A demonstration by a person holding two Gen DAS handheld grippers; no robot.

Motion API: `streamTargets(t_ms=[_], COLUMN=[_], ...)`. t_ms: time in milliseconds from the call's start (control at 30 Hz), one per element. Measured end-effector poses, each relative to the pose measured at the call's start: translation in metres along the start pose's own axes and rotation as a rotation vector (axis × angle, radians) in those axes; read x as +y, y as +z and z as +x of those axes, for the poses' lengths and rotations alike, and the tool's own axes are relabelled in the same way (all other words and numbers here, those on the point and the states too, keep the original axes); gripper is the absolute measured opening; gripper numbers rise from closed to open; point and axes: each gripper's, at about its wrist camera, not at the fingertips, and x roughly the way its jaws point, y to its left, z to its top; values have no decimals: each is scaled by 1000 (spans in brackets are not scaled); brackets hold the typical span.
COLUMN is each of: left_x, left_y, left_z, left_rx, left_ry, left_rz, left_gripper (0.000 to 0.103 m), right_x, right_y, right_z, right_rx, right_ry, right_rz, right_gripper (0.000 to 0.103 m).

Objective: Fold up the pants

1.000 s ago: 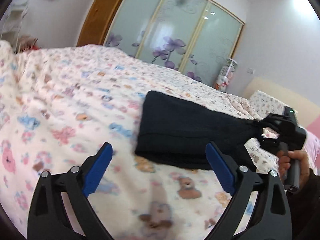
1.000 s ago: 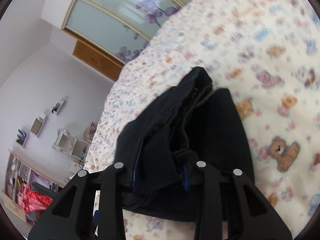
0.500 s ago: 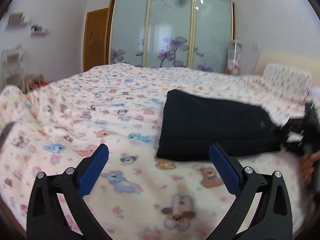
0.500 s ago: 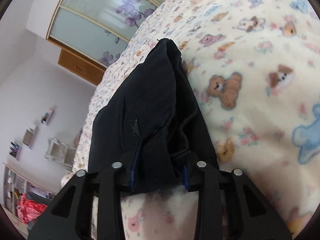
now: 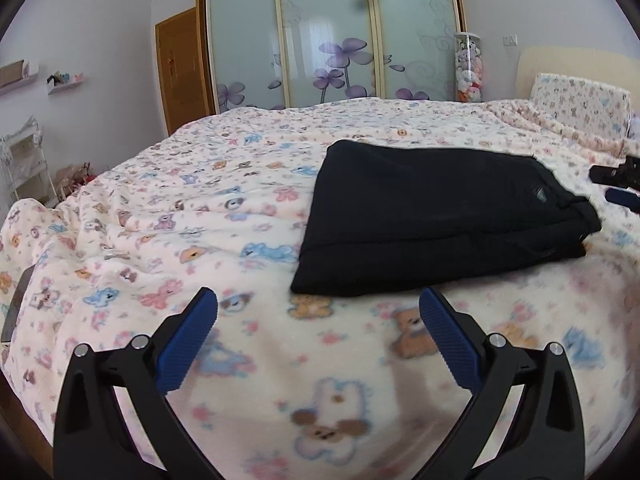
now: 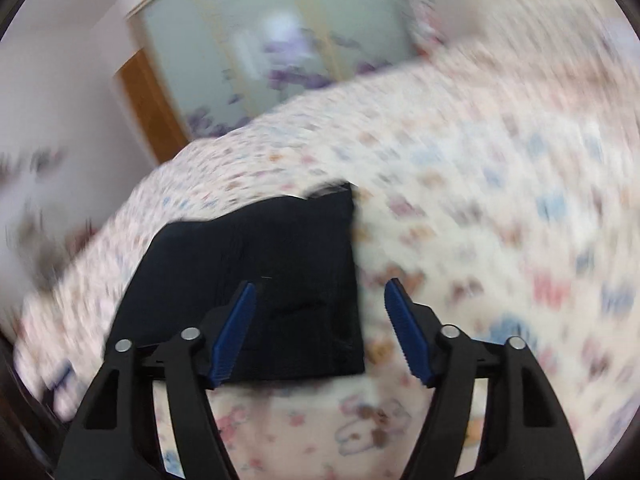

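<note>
Black pants [image 5: 432, 216] folded into a flat, roughly rectangular stack, lying on a bed blanket [image 5: 192, 216] printed with cartoon bears and animals in pink, blue and brown. Stack placed right of centre in the left wrist view, waistband end with a small label turned toward the right edge. Left gripper [image 5: 318, 320] hovering above bare blanket just in front of the near edge of the pants, blue ribbed pads [image 5: 188, 340] spread wide, nothing between them. Right gripper [image 6: 320, 312] seen from its own camera over the near right corner of the stack, jaws opening, blue pads clear of the cloth on both sides, left pad above the fabric and right pad above the blanket; nothing gripped. Same gripper glimpsed at the far right edge of the left wrist view, just beyond the waistband end. Right wrist view heavily smeared, fine detail lost. Behind the bed: sliding wardrobe doors [image 5: 332, 36] of frosted glass with purple flowers, a wooden door [image 5: 182, 68] to their left, a clear tube of plush toys [image 5: 469, 68] to their right, a pillow [image 5: 580, 104] in matching print.
</note>
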Motion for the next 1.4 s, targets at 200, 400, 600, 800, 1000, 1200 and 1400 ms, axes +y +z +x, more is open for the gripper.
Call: streamTargets(t_ms=[200, 400, 600, 800, 1000, 1200, 1400], left_x=[-14, -11, 11, 48, 40, 16, 41], left_y=[10, 5, 9, 62, 120, 124, 76], left_z=[0, 11, 13, -4, 55, 115, 203], left_rx=[5, 49, 87, -69, 63, 181, 485], left_ry=[36, 51, 1, -226, -417, -395, -290], left_rz=[42, 37, -80, -285, -350, -346, -541], left_gripper=[101, 101, 101, 101, 101, 101, 101], right_x=[58, 66, 61, 16, -1, 8, -41], right_y=[2, -35, -33, 29, 63, 73, 48], right_z=[10, 69, 62, 49, 97, 118, 143], right_rx=[29, 266, 245, 157, 283, 311, 346], right_ry=[129, 58, 108, 333, 397, 363, 263], right_rz=[-197, -245, -217, 103, 261, 193, 334], right_gripper=[60, 60, 60, 60, 60, 81, 40])
